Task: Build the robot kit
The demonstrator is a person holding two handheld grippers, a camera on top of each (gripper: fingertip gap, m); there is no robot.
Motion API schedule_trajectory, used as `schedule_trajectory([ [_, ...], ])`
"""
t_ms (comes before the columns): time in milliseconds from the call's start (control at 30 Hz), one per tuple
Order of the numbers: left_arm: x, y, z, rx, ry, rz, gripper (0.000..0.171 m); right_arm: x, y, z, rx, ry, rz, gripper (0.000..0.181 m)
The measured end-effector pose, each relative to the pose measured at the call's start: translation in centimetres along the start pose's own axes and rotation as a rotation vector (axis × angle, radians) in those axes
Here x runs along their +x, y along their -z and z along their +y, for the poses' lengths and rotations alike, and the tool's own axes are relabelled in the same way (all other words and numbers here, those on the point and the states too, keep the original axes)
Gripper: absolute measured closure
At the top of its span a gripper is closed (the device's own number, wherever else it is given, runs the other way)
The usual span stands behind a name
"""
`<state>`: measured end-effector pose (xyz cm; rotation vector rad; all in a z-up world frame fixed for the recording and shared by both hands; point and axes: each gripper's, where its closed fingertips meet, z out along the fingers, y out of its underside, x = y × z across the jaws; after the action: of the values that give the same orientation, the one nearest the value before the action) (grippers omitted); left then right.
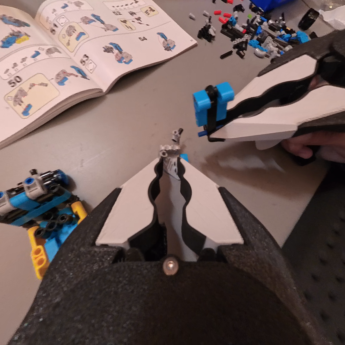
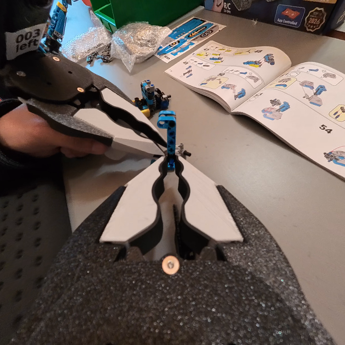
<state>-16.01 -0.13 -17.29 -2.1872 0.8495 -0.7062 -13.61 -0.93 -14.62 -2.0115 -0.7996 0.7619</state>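
Two claws meet tip to tip above the grey surface (image 1: pixel 130 115). Left claw (image 1: pixel 170 158) pinches a small grey toothed piece (image 1: pixel 170 155); right claw (image 2: pixel 170 160) clamps a blue L-shaped beam (image 2: pixel 169 130) upright, apparently to align them. An open instruction booklet (image 2: pixel 261 89) lies near, readable from both sides.

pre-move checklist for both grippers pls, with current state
1. Left gripper shut on grey gear piece: ok.
2. Right gripper shut on blue beam assembly: ok; the beam stands upright.
3. Gap between the two held parts: cannot tell; apart in the left wrist view, overlapping in the right wrist view.
4. Grey piece's black pin free of the fingers: ok.
5. Partly built model clear of both grippers: ok, off to the left gripper's side.
6. Instruction booklet open and visible: ok.
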Motion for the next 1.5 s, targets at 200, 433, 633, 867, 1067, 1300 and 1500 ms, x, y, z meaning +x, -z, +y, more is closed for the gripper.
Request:
schedule_trajectory([
  [200, -1.0, 0.2, 0.2, -0.002, 0.05, -0.011, 0.149, -1.0, -0.6, 0.7, -0.043, 0.024, -0.056, 0.174],
  [433, -0.4, 0.0, 0.4, -0.015, 0.112, 0.061, 0.149, -0.6, -2.2, 2.2, -0.148, 0.026, -0.052, 0.175],
  [633, 0.2, -0.6, 0.4, -0.032, 0.248, 0.175, 0.151, -0.3, -2.3, 2.8, -0.179, -0.014, -0.058, 0.174],
  [867, -0.5, -0.8, 0.3, -0.03, 0.376, 0.22, 0.167, -0.3, -2.3, 3.1, -0.197, -0.02, -0.058, 0.175],
  [1067, -0.1, 0.0, -1.3, 0.052, 0.266, 0.205, 0.171, -0.4, -1.8, 2.2, -0.133, -0.027, -0.067, 0.175],
  [1300, 0.3, 0.5, -1.6, 0.05, -0.18, -0.057, 0.171, -0.2, -0.6, 0.4, -0.043, 0.063, 0.011, 0.175],
  [1500, 0.5, 0.6, -1.9, 0.061, -0.299, -0.134, 0.171, -0.5, -0.9, 0.4, -0.047, 0.041, -0.003, 0.174],
])
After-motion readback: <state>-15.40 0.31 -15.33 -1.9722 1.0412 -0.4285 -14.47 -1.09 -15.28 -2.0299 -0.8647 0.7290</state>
